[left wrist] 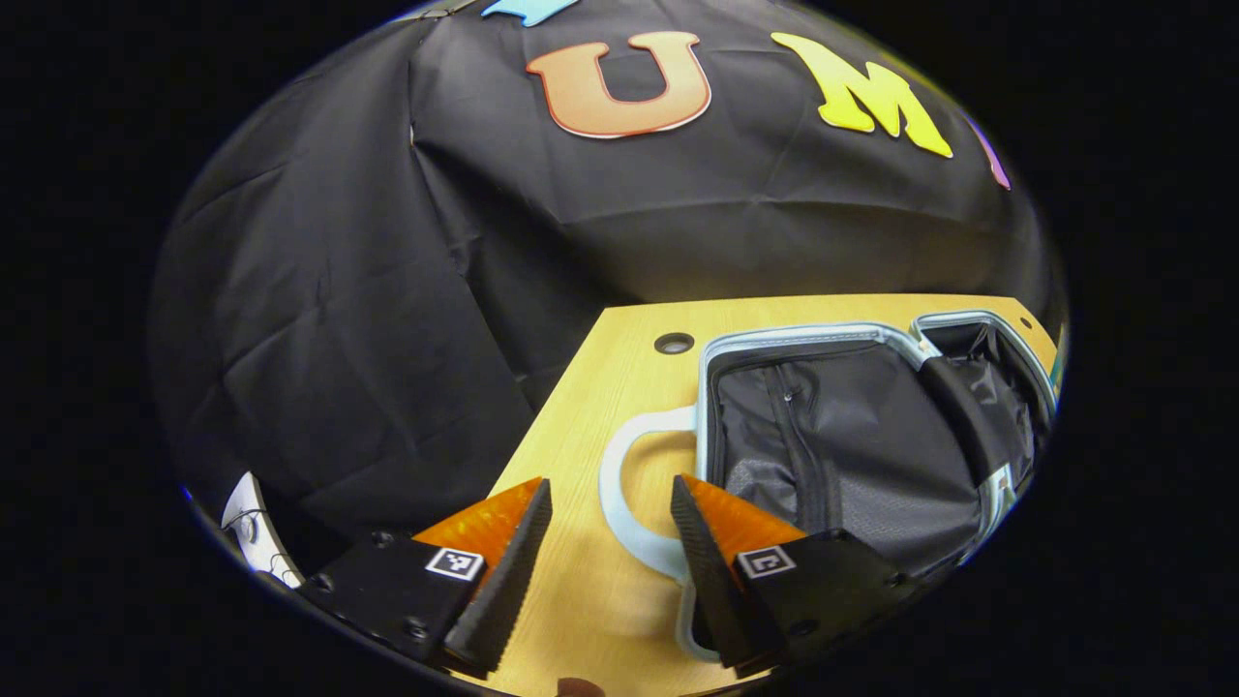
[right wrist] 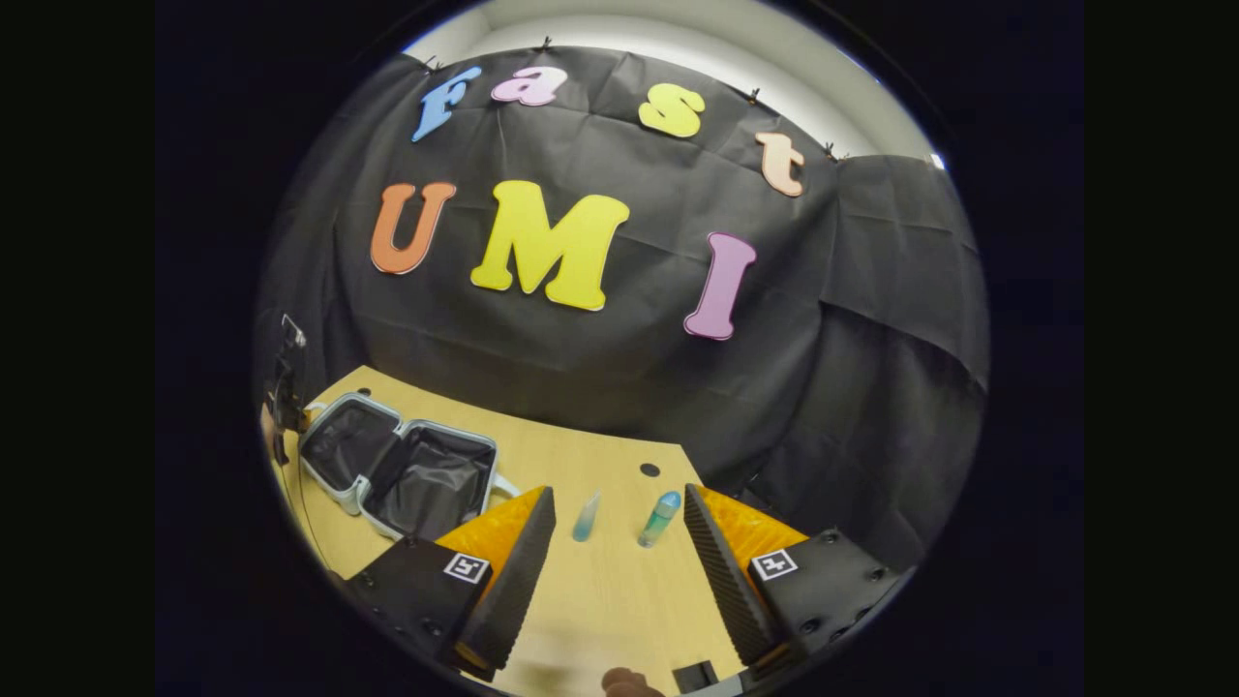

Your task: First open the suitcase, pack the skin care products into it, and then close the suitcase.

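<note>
- Two grippers hang over a light wooden table [left wrist: 581,600] in a booth draped with black cloth [left wrist: 339,319], each with its jaws spread wide and nothing between them.
- Nearest in the left gripper view, the left gripper [left wrist: 610,542] hovers at 6 o'clock above bare tabletop, its fingers apart; the pale blue handle [left wrist: 619,484] of the suitcase curves in the gap between them, and the finger at 5 o'clock overlaps the handle's lower end. Whether it touches the handle cannot be told.
- Just beyond, from 3 to 5 o'clock in that view, the suitcase [left wrist: 852,436] lies open on the table, its pale blue rim framing a dark grey lining with a zipped panel; a second, smaller half opens behind it toward 3 o'clock.
- Farther on, a round cable hole [left wrist: 674,343] sits in the tabletop just left of the suitcase's far corner, before the cloth wall.
- In the right gripper view, the right gripper [right wrist: 619,571] sits at 6 o'clock, fingers parted over bare wood.
- Past its tips, two small bottles stand between the fingers' lines: a slim clear-blue bottle [right wrist: 587,516] and, beside it to the right and apart from it, a green bottle with a blue cap [right wrist: 659,518], both tilted slightly in the fisheye.
- Farther off at 8 o'clock in that view, the suitcase lies open with both halves flat, well apart from the bottles.
</note>
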A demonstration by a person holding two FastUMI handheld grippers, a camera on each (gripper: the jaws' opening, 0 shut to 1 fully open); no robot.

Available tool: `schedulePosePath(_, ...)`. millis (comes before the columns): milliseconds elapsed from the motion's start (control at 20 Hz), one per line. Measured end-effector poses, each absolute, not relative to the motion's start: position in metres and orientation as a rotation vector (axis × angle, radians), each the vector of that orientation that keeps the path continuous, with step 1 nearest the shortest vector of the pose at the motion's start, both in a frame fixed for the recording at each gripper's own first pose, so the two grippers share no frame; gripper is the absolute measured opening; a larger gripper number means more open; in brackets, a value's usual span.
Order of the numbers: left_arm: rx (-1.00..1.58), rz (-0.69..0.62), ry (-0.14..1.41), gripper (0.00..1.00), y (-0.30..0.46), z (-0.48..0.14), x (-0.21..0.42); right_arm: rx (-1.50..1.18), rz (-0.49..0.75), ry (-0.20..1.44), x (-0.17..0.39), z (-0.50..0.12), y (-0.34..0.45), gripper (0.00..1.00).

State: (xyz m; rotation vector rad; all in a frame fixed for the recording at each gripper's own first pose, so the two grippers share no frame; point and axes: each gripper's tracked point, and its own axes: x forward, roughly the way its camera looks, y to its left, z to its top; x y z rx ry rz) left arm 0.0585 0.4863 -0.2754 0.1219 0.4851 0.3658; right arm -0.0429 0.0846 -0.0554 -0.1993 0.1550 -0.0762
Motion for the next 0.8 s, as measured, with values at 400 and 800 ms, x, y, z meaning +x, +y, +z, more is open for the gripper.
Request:
schedulePosePath(400, 0.153, 0.29, 0.356, 0.98, 0.32, -0.185, 0.047, -0.174, 0.009, 0.176, -0.015, -0.079, 0.02, 0.79)
schedulePosePath(800, 0.142, 0.089, 0.381, 0.99, 0.125, -0.193, 0.056, -0.123, 0.036, 0.228, 0.019, -0.105, -0.042, 0.8)
